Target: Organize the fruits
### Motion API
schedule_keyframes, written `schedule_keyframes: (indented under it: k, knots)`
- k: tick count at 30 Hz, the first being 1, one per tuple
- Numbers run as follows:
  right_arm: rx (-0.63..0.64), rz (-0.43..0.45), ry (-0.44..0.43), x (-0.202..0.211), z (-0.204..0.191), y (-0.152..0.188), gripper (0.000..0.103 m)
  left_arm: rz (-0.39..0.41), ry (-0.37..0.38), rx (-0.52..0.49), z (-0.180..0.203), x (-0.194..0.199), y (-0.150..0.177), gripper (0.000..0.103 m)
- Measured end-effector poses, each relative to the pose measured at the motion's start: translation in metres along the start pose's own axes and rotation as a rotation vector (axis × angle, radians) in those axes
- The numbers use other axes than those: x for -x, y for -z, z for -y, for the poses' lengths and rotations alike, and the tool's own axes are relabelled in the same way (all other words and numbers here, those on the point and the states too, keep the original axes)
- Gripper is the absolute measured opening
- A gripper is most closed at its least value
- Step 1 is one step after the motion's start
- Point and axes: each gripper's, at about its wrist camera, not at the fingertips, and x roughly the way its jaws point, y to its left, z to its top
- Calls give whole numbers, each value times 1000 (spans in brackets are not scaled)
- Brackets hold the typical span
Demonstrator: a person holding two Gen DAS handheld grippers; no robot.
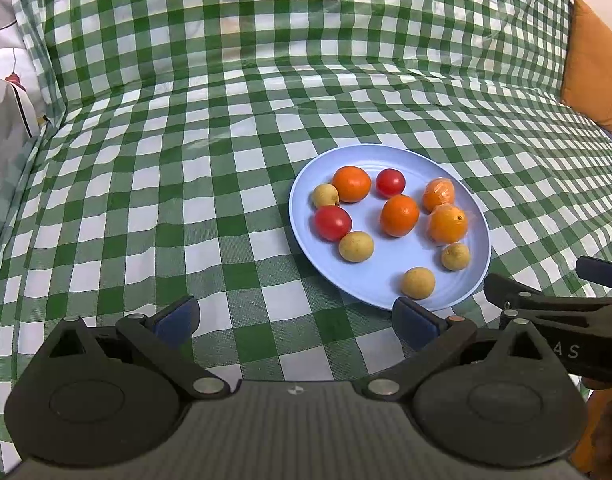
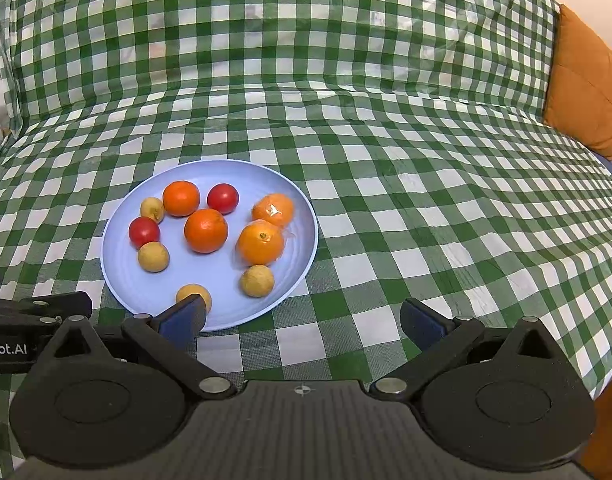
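Note:
A light blue plate (image 1: 462, 284) (image 2: 118, 276) lies on the green checked cloth and holds several fruits. There are oranges (image 1: 399, 215) (image 2: 205, 230), two of them wrapped in clear film (image 1: 447, 223) (image 2: 261, 242), two red tomatoes (image 1: 332, 222) (image 2: 144, 231), and several small yellow fruits (image 1: 356, 246) (image 2: 153, 256). My left gripper (image 1: 294, 320) is open and empty, just in front and left of the plate. My right gripper (image 2: 302, 320) is open and empty, in front and right of the plate; its left finger (image 2: 182, 318) overlaps the plate's near rim.
The green and white checked cloth (image 1: 186, 184) (image 2: 446, 208) covers the seat and backrest. An orange cushion (image 1: 594, 76) (image 2: 586, 88) sits at the far right. White fabric (image 1: 6, 120) lies at the far left. Each gripper shows at the edge of the other's view.

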Motion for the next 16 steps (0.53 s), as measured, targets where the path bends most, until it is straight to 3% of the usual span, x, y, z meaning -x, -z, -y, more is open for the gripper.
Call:
schedule_keyframes:
  k: [16]
  knots:
    - [-8, 8, -1, 0, 1, 0, 102, 20, 17, -7, 6, 2, -3, 103]
